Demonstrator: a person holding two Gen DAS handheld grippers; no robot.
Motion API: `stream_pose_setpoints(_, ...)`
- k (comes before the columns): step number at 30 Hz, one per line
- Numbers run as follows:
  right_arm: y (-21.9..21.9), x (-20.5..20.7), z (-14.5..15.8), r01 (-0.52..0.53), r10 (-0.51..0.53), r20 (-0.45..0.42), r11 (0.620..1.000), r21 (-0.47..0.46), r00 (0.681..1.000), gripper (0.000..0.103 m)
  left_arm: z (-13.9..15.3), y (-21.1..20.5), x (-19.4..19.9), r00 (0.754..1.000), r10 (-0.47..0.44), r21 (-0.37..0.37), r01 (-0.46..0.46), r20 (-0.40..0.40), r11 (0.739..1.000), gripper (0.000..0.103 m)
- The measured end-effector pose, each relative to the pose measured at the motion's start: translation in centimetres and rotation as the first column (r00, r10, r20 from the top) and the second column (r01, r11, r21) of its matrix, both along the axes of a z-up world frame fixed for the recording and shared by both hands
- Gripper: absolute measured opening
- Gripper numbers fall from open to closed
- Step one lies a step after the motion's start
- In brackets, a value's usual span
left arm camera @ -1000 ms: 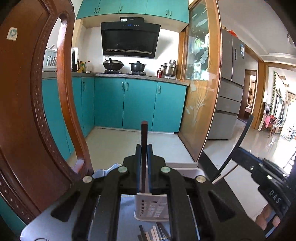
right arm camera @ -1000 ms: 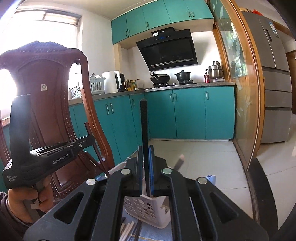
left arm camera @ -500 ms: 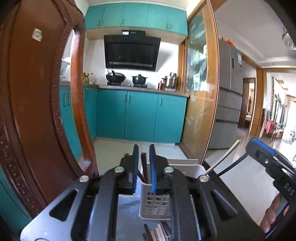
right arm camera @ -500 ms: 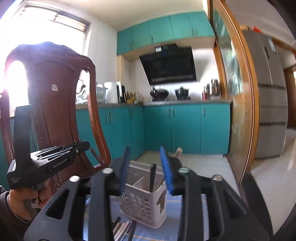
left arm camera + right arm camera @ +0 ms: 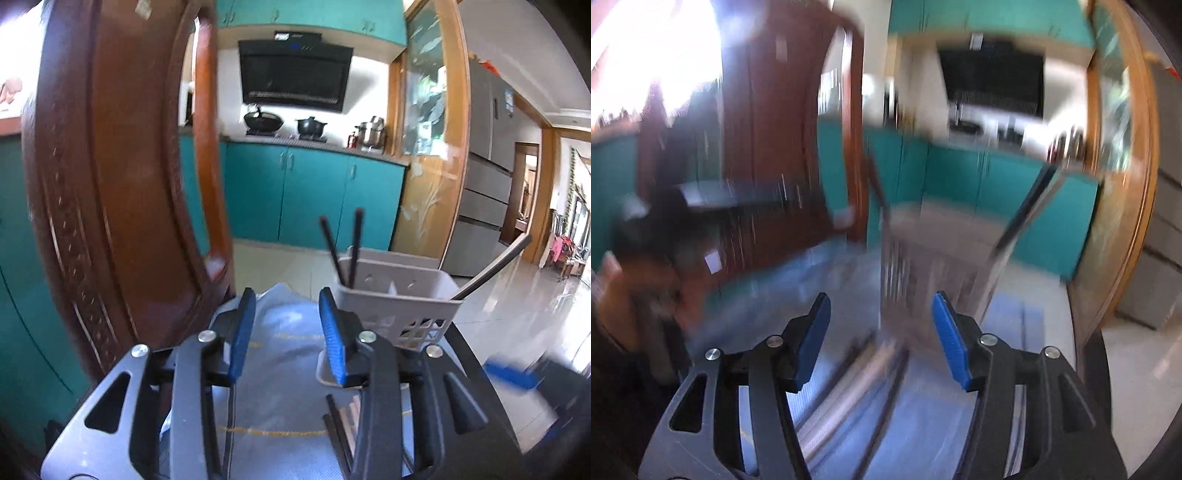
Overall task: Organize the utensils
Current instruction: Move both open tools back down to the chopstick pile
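Observation:
A white slotted utensil basket (image 5: 399, 295) stands on the table mat. Two dark chopsticks (image 5: 349, 243) stand in its left compartment and another utensil (image 5: 495, 264) leans out to the right. My left gripper (image 5: 286, 332) is open and empty, just left of and in front of the basket. Several loose chopsticks (image 5: 343, 421) lie on the mat below it. The right wrist view is heavily blurred; my right gripper (image 5: 881, 339) is open and empty in front of the basket (image 5: 938, 236), with loose utensils (image 5: 864, 380) on the mat beneath.
A carved wooden chair back (image 5: 110, 184) stands close on the left. The blue-grey mat (image 5: 280, 387) covers the dark table. The other gripper's blue pad (image 5: 509, 374) shows low right. Teal kitchen cabinets (image 5: 314, 199) and a fridge (image 5: 484, 206) are far behind.
Both grippers opened and let their chopsticks drop into the basket. Both then pulled back and lowered toward the mat; the right one is moving fast.

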State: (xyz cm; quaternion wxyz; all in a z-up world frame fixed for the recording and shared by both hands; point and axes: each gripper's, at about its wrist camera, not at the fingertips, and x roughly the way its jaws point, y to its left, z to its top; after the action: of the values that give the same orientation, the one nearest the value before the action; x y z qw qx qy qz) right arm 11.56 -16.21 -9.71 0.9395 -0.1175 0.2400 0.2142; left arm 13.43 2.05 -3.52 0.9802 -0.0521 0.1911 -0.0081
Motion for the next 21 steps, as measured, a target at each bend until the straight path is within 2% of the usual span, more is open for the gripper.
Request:
stream_pose_setpoints(2, 0.2, 1.6, -2.0, 0.008, -0.01, -0.135, 1.0, -0.02, 0.991, 0.057, -0.2, 0.4, 0.1, 1.0, 0.011, -0.014, -0.011, -0.015, 1.0, 0.041)
stream_pose_setpoints(4, 0.1, 2.6, -3.4, 0.023, -0.026, -0.226, 1.0, -0.014, 0.974, 0.057, -0.5, 0.9, 0.2, 0.999, 0.019, -0.027, -0.02, -0.036, 0.999, 0.043)
stream_pose_setpoints(9, -1.0, 4.6, -6.2, 0.089, -0.073, -0.392, 0.996, 0.023, 0.917, 0.057, -1.3, 1.3, 0.5, 0.996, 0.024, -0.053, -0.029, -0.09, 0.998, 0.047)
stream_pose_setpoints(13, -0.7, 4.9, -7.2, 0.096, -0.083, -0.438, 0.995, 0.008, 0.895, 0.057, -1.8, 1.3, 0.8, 0.993, 0.016, -0.051, -0.022, -0.117, 0.998, 0.048)
stream_pose_setpoints(18, 0.1, 4.6, -7.6, 0.081, -0.075, -0.428, 0.997, -0.006, 0.901, 0.057, -2.3, 0.9, 1.0, 0.99, 0.016, -0.031, -0.02, -0.14, 0.999, 0.051)
stream_pose_setpoints(20, 0.3, 4.5, -7.7, 0.065, -0.057, -0.431, 0.998, 0.005, 0.901, 0.043, -2.5, 0.8, 1.0, 0.989, 0.014, -0.029, -0.019, -0.148, 0.999, 0.051)
stream_pose_setpoints(21, 0.3, 4.4, -7.5, 0.06, -0.049, -0.438, 0.998, 0.013, 0.898, 0.03, -2.7, 0.7, 1.0, 0.988, 0.013, -0.026, -0.017, -0.152, 1.0, 0.051)
